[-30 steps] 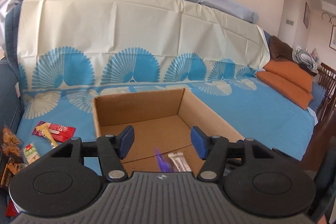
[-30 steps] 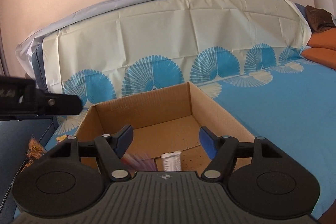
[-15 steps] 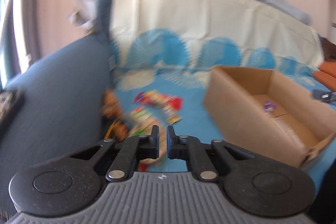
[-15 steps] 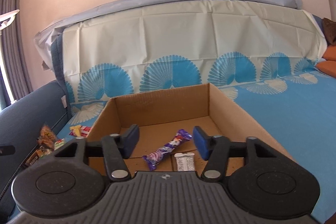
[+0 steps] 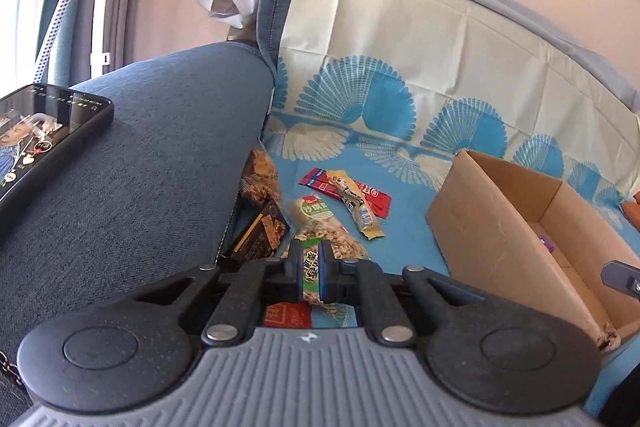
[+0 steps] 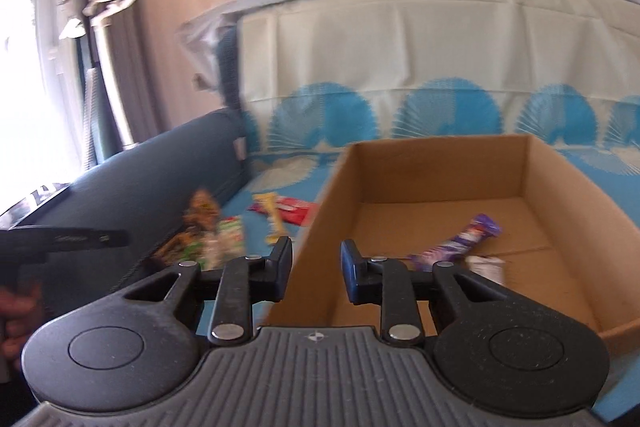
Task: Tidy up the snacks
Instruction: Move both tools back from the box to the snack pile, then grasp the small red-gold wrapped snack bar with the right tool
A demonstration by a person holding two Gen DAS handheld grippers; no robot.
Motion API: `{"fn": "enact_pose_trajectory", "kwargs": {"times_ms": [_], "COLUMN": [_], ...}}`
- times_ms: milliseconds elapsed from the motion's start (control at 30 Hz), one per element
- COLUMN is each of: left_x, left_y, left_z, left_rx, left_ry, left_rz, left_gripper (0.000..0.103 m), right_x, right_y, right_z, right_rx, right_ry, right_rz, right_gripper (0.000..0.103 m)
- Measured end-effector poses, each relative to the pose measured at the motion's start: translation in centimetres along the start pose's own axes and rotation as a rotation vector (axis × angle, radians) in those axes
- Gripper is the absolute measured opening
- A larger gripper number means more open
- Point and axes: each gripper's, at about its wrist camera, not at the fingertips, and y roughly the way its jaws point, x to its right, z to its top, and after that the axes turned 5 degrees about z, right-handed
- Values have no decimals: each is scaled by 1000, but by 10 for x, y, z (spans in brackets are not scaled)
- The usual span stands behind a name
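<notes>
Only my left cam shows a phone on the sofa arm; only my right cam shows a purple wrapper in the cardboard box. Left gripper: pads nearly together, pinching the green-label snack pack (lying beside the box). Right gripper: jaws closing, nothing between them, over the box's near-left wall.

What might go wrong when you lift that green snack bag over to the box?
1. The left tool pinches the green snack bag near one end, so it may slip.
2. The bag could drag the black packet beside it.
3. The cardboard box wall stands high; a low carry might bump it.
</notes>
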Motion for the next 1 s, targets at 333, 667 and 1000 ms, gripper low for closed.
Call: {"fn": "enact_pose_trajectory", "kwargs": {"times_ms": [333,667,1000], "left_x": [-15,-25,-24], "left_y": [-8,-12,-3], "left_z": [0,0,2], "left_rx": [42,54,15], "left_ry": [-84,-121,-110], "left_rz": [7,23,5], "left_gripper": [8,14,18], "right_x": [-90,-134,-125], "right_y": [70,154,153], "right_z": [-5,-53,-56], "right_rx": [-142,-433,-478], "right_ry": [11,37,-104], "right_rz": [166,160,132], "right_gripper": [28,58,18]}}
